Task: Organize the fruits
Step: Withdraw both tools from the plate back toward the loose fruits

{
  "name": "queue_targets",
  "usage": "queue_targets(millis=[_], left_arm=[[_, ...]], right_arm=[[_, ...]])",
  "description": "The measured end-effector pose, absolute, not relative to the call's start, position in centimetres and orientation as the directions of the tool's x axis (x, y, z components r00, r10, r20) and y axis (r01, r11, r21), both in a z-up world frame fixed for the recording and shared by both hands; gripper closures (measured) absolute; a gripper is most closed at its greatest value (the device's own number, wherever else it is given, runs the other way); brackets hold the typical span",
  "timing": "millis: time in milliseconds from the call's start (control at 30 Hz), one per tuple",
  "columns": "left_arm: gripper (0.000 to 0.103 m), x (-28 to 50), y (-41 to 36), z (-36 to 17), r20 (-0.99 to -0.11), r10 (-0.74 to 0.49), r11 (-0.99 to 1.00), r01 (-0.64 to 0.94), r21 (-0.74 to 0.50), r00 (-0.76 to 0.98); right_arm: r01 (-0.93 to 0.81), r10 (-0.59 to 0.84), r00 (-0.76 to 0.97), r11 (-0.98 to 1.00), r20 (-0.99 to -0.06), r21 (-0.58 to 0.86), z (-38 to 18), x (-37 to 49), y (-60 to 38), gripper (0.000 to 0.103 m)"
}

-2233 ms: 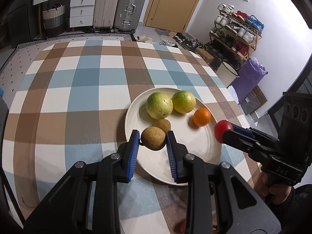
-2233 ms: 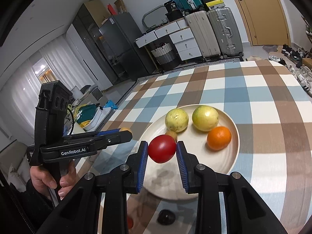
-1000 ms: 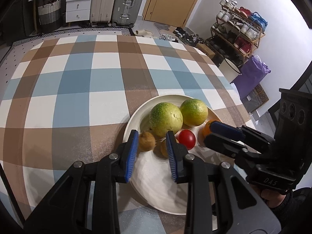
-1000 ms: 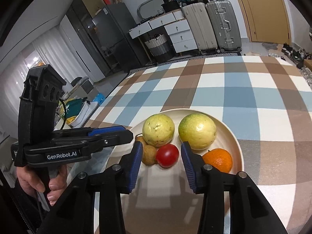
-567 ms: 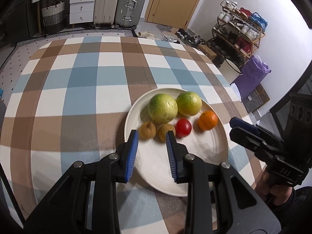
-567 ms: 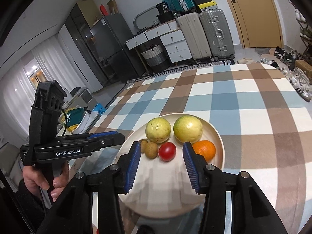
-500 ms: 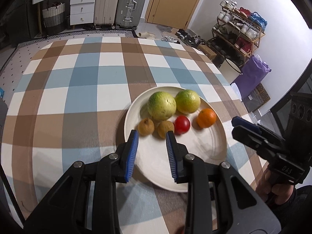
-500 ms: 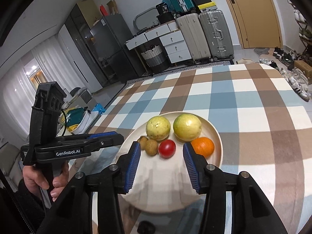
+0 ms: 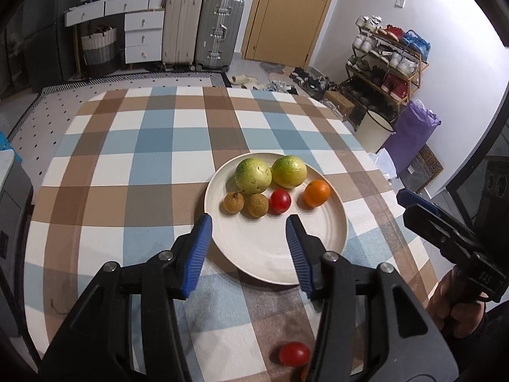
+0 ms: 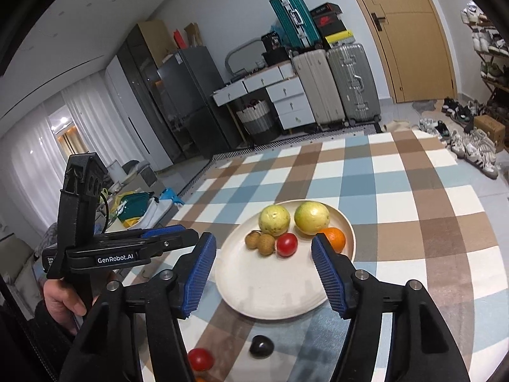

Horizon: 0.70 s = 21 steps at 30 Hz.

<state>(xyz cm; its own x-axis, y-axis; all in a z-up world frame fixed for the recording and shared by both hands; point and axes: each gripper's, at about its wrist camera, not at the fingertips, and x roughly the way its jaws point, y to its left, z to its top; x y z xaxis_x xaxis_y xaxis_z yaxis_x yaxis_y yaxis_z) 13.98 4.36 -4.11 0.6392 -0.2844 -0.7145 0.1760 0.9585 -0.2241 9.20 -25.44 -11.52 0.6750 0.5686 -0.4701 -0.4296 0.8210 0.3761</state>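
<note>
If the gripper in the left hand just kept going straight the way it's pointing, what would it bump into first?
Probably the bare front part of the plate: the left gripper, its empty jaws opening, tilts down toward it. Past that lie a brown fruit and a red tomato. Depth is hard to judge through this lens.

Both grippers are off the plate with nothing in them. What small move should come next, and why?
Probably bring the right gripper, its jaws opening and holding nothing, down over the red tomato lying on the tablecloth short of the plate. Six fruits already sit on the plate; this tomato and a dark fruit beside it remain off it.
</note>
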Motion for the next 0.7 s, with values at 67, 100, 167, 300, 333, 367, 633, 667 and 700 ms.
queue_targets(millis=[67,100,167,300,333,367,633,667,700], left_arm=[[0.047,13.1,4.4,-3.5,-0.705,-0.283,0.959,0.177,-0.222,0.65],[0.045,12.6,4.4,-3.2,-0.699,-0.281,0.959,0.176,-0.22,0.657],[0.034,11.7,4.3,-2.6,-0.687,-0.276,0.961,0.176,-0.214,0.672],[0.022,9.6,4.3,-1.6,-0.662,-0.265,0.964,0.172,-0.203,0.702],[0.022,9.1,4.3,-1.4,-0.658,-0.264,0.964,0.172,-0.202,0.706],[0.022,8.6,4.3,-1.2,-0.655,-0.263,0.964,0.173,-0.2,0.708],[0.001,4.4,4.2,-0.2,-0.627,-0.247,0.968,0.165,-0.187,0.739],[0.001,3.7,4.3,-0.1,-0.62,-0.249,0.968,0.167,-0.188,0.744],[0.001,3.2,4.3,0.0,-0.614,-0.254,0.966,0.172,-0.192,0.748]], right_arm=[[-0.436,0.572,0.68,0.819,-0.459,0.374,-11.1,8.3,-25.4,0.035],[-0.438,0.572,0.683,0.819,-0.455,0.371,-10.9,8.0,-25.4,0.033],[-0.445,0.572,0.692,0.818,-0.441,0.364,-10.5,7.2,-25.4,0.029],[-0.452,0.575,0.703,0.816,-0.418,0.362,-9.9,5.4,-25.4,0.019],[-0.453,0.576,0.705,0.815,-0.413,0.362,-9.8,4.9,-25.4,0.018],[-0.455,0.577,0.707,0.814,-0.409,0.363,-9.8,4.5,-25.3,0.017],[-0.478,0.584,0.72,0.809,-0.375,0.342,-8.9,1.1,-24.8,0.006],[-0.479,0.582,0.724,0.81,-0.37,0.339,-8.8,0.9,-24.8,0.005],[-0.481,0.582,0.727,0.811,-0.365,0.334,-8.6,0.3,-24.8,0.005]])
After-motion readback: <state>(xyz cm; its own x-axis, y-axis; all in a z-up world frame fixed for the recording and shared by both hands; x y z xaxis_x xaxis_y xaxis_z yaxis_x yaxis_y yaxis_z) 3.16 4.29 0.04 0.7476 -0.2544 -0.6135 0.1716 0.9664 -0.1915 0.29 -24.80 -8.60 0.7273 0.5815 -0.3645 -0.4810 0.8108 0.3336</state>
